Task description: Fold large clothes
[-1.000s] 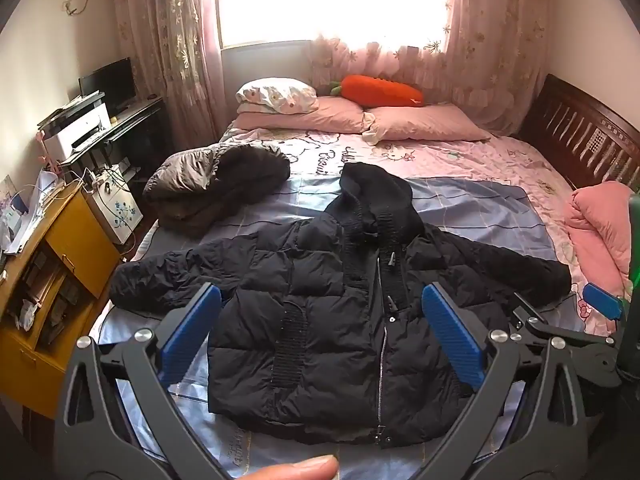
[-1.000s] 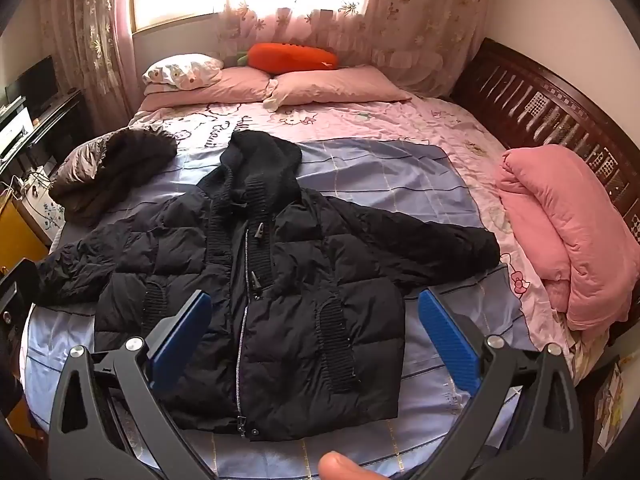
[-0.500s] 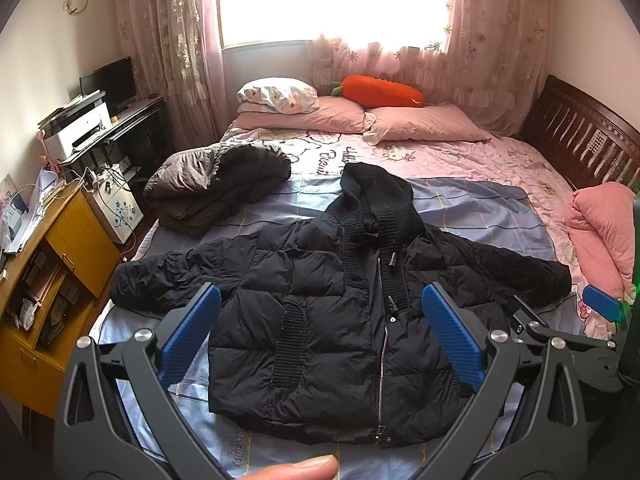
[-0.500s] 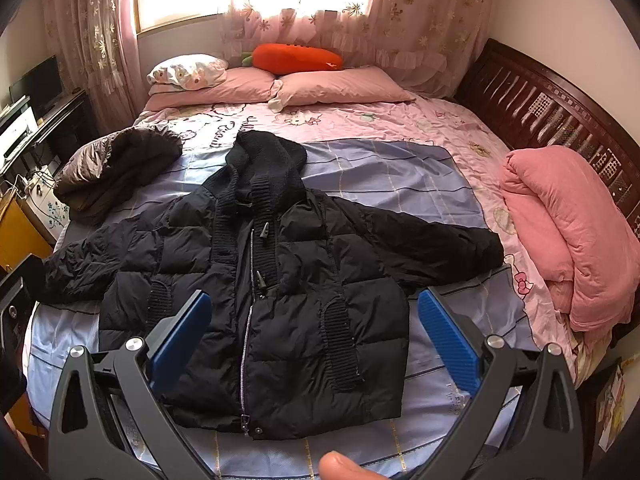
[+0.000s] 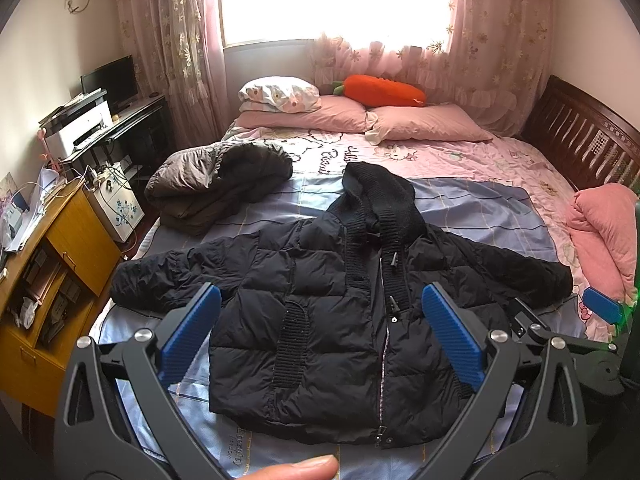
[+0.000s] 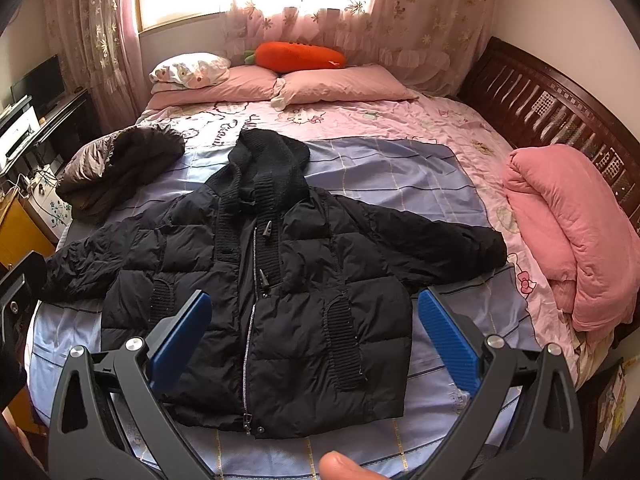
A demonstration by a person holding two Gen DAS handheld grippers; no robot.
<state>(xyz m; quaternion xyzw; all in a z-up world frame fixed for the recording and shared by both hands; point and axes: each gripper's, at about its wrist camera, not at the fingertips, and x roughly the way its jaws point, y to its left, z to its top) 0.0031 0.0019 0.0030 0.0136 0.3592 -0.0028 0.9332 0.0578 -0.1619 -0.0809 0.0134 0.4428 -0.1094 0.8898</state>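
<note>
A black hooded puffer jacket (image 5: 332,300) lies flat and face up on the blue sheet of the bed, sleeves spread to both sides, zipper closed, hood toward the pillows. It also shows in the right wrist view (image 6: 276,292). My left gripper (image 5: 320,332) is open and empty, held above the jacket's lower half. My right gripper (image 6: 314,336) is open and empty, above the jacket's hem area. Neither touches the jacket. The right gripper's blue tip (image 5: 602,306) shows at the right edge of the left wrist view.
A brown-grey jacket (image 5: 216,184) lies bunched at the bed's left. A folded pink blanket (image 6: 568,232) sits at the right edge by the wooden bed rail (image 6: 560,104). Pillows and a carrot plush (image 6: 298,56) lie at the head. A yellow cabinet (image 5: 48,280) stands left of the bed.
Both grippers have shifted slightly; the jacket sits a little lower and to the right in the right wrist view. Both stay open. The jacket has not moved.
</note>
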